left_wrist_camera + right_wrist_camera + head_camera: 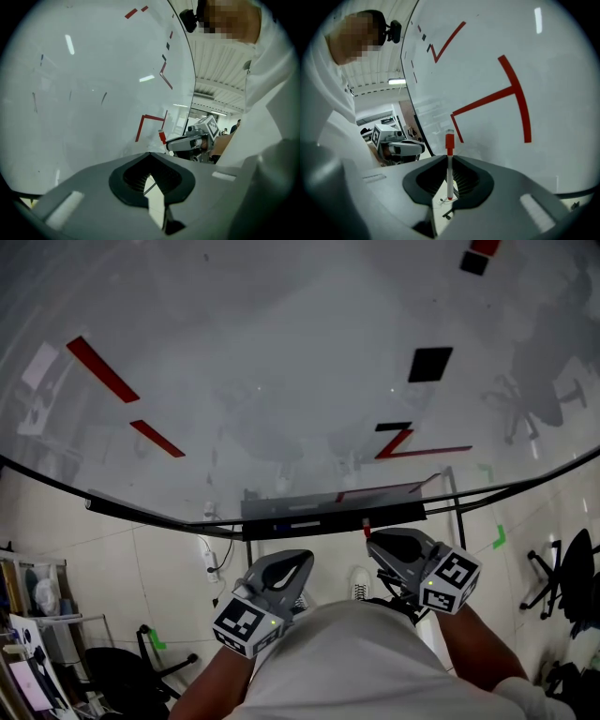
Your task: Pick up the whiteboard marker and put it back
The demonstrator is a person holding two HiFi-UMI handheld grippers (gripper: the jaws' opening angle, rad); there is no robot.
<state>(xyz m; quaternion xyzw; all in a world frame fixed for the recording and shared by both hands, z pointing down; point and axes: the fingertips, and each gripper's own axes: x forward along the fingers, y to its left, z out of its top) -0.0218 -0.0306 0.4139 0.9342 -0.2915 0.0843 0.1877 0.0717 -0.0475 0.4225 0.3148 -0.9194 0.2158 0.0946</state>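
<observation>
The slim white whiteboard marker with a red cap [449, 176] is clamped upright between the fingers of the right gripper [375, 540], gripped low on the barrel so that the capped end stands clear ahead of the fingers. That end points at the glossy white whiteboard with red strokes [281, 381], just above the grey tray [309, 510] along the board's lower edge, which looks like the place it belongs. The left gripper [150, 157] hangs beside it with its fingers together on nothing, seemingly kept out of the way because one gripper is enough for the marker.
</observation>
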